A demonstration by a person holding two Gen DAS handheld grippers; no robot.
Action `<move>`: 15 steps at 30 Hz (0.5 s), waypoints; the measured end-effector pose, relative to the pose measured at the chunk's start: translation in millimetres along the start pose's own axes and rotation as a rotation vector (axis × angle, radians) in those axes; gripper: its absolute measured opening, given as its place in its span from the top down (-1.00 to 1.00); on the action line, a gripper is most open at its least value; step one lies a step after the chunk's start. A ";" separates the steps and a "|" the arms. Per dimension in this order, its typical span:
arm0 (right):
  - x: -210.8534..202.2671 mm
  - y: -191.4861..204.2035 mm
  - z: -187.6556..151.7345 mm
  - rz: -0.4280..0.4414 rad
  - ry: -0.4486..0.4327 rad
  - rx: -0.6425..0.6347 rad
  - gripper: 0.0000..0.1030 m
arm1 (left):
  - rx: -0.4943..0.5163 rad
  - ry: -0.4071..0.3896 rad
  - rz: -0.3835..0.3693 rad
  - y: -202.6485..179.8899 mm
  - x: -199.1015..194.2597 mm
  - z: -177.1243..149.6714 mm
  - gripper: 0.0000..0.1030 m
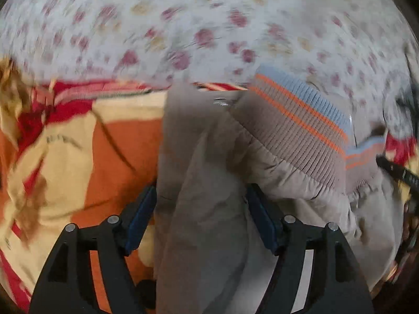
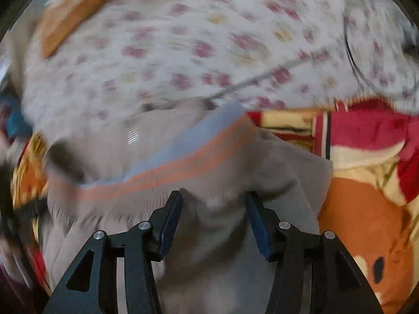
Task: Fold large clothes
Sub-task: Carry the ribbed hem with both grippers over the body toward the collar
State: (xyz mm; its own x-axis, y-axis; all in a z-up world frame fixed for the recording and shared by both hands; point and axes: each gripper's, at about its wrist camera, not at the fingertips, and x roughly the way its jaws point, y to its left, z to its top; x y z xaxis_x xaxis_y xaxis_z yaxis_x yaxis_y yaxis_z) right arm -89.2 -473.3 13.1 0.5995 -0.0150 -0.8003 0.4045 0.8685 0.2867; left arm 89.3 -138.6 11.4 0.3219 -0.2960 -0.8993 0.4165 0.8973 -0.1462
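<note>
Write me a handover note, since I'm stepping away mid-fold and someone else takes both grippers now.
Left gripper: fingers apart, taupe jacket fabric bunched between them; whether they pinch it, I cannot tell.
Right gripper: same, fabric between parted fingers near the striped ribbed hem.
The jacket lies crumpled over the orange and red blanket, against the floral sheet.
Done: no neat fold visible yet.
Left: spread it flat, fold sleeves, then the body.

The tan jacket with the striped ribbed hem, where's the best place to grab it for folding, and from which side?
Judging by how it lies, grip the tan jacket at the thick ribbed hem: its straight, firm edge lies uppermost. Come in from the jacket's body side, fingers straddling the band. Both the left gripper and right gripper have fabric between their fingers; blur hides how firmly.
</note>
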 end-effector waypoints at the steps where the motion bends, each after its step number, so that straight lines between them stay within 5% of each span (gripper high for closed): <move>1: -2.7 0.2 2.2 0.002 -0.005 0.017 -0.06 | -0.041 -0.004 -0.020 6.6 -3.5 -0.3 -0.38; 3: -24.7 14.3 0.9 0.049 -0.063 -0.010 -0.13 | -0.075 -0.036 -0.020 15.8 -16.7 -2.3 -0.38; 5: -41.6 40.2 -5.2 0.106 -0.091 -0.100 -0.50 | -0.065 -0.087 0.051 18.5 -30.2 -7.6 -0.38; 7: -44.5 76.1 -11.2 0.112 -0.090 -0.231 -0.58 | -0.075 -0.119 0.049 20.2 -38.8 -17.7 -0.39; 12: 12.4 144.3 -22.6 0.111 0.073 -0.448 -0.59 | -0.031 -0.104 -0.001 14.9 -35.5 -30.8 -0.39; 13: 29.7 152.1 -26.4 0.100 0.119 -0.462 -0.55 | -0.012 -0.110 0.003 13.7 -35.5 -31.6 -0.39; 15: 44.5 162.7 -31.6 0.007 0.101 -0.503 0.49 | 0.005 -0.114 -0.005 11.9 -38.3 -29.7 -0.39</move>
State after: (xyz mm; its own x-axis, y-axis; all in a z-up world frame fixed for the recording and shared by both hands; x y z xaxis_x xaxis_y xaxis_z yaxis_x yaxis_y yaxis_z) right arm -18.6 -317.0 7.5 0.5211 0.0176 -0.8533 0.0036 0.9997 0.0228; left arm 56.7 -106.8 31.9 0.4140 -0.3362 -0.8459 0.4229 0.8940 -0.1483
